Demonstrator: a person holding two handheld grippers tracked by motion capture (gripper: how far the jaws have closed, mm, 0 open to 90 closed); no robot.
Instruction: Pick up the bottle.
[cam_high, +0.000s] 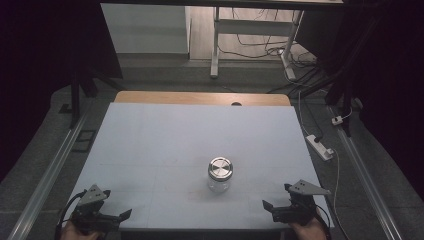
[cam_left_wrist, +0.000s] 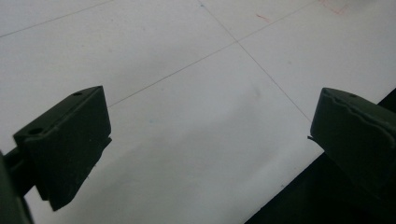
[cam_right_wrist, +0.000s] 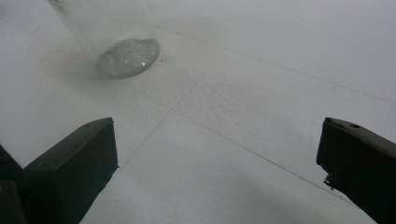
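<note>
Jar (cam_high: 220, 175) upright mid-table, long axis vertical, metal lid (cam_high: 220, 168) up. Left gripper (cam_high: 107, 216) at 8 o'clock, right gripper (cam_high: 280, 209) at 4 o'clock; both jaws wide, empty.

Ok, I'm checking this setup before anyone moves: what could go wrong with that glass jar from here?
The jar is clear glass with a smooth metal lid, so open jaws closing on it could slip or tip it. It stands alone on the white table, free to slide if nudged. The left gripper and right gripper both sit at the near edge, so either needs a reach.
</note>
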